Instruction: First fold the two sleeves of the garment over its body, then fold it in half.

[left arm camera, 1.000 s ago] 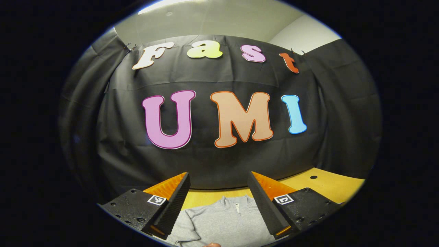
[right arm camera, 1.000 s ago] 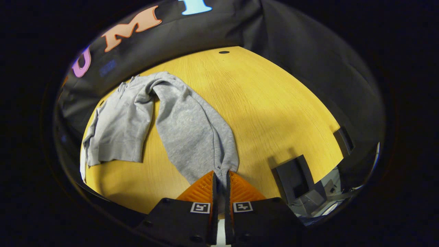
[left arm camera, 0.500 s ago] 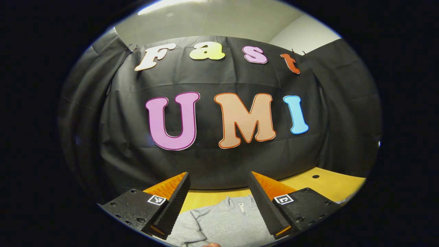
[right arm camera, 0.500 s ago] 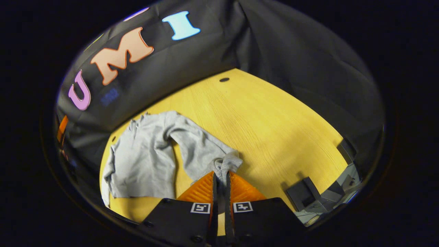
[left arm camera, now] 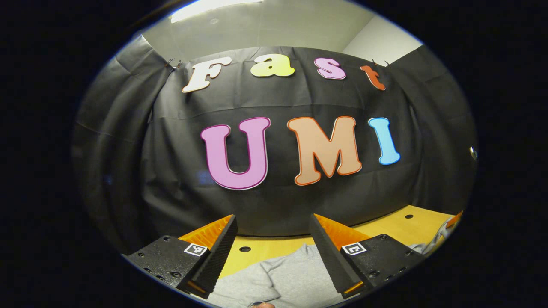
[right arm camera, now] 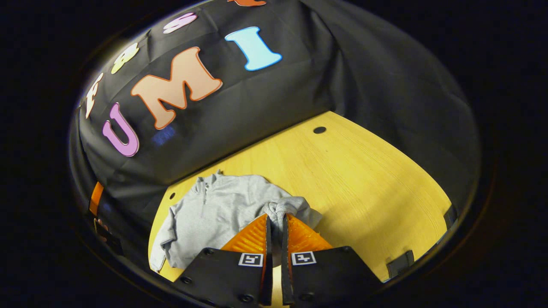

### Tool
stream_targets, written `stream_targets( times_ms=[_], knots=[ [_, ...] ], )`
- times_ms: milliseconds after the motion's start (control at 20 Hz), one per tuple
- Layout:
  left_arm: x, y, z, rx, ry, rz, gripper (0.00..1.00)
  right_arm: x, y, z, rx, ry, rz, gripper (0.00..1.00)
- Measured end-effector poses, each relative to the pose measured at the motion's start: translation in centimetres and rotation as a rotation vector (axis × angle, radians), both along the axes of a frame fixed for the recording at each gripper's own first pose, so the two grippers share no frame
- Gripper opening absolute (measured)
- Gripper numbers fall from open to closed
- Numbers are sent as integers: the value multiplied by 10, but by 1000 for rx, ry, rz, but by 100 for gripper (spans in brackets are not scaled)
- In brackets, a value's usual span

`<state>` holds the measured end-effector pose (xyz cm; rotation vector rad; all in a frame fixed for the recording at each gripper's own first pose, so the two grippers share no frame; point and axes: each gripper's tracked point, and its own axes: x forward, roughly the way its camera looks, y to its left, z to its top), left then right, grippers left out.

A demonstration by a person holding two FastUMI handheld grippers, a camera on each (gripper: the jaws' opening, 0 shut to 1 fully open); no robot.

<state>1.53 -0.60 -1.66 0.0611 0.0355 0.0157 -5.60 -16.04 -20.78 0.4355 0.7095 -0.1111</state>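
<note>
A grey sweatshirt lies on the yellow wooden table, collar toward the booth wall. My right gripper is shut on the cuff of its sleeve, which is bunched and lifted over the right side of the body. My left gripper hangs open above the garment's upper part, with nothing between its fingers. At the far left edge of the right gripper view an orange finger of the left gripper peeks in.
The table has small round holes near the back edge. A dark block sits at the table's near right edge. Bare tabletop stretches to the right of the sweatshirt.
My right gripper has carried the sleeve cuff in toward the sweatshirt's body, so the sleeve has gone from stretched out to bunched. My left gripper has turned a little to the left, still open.
</note>
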Motion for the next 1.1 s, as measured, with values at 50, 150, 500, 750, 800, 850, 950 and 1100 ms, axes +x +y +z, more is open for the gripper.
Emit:
stream_targets(
  times_ms=[50,150,500,750,800,850,950,1100],
  knots=[
    [-2,8,-1,3,3,15,98,7,7,1,-9,-6,24,10],
    [-7,22,-3,6,10,43,98,21,26,7,-2,-19,63,10],
    [-24,70,-9,22,32,132,99,71,91,25,42,-71,178,10],
    [-38,108,-15,21,43,205,98,108,148,41,72,-117,265,10],
    [-41,115,-14,22,44,221,98,113,161,43,77,-125,286,10],
    [-44,124,-16,22,45,239,99,118,175,44,83,-132,308,10],
    [-51,138,-18,19,49,269,98,129,204,47,107,-141,344,10],
    [-62,159,-23,17,59,314,98,139,250,45,134,-142,405,10]
  ],
)
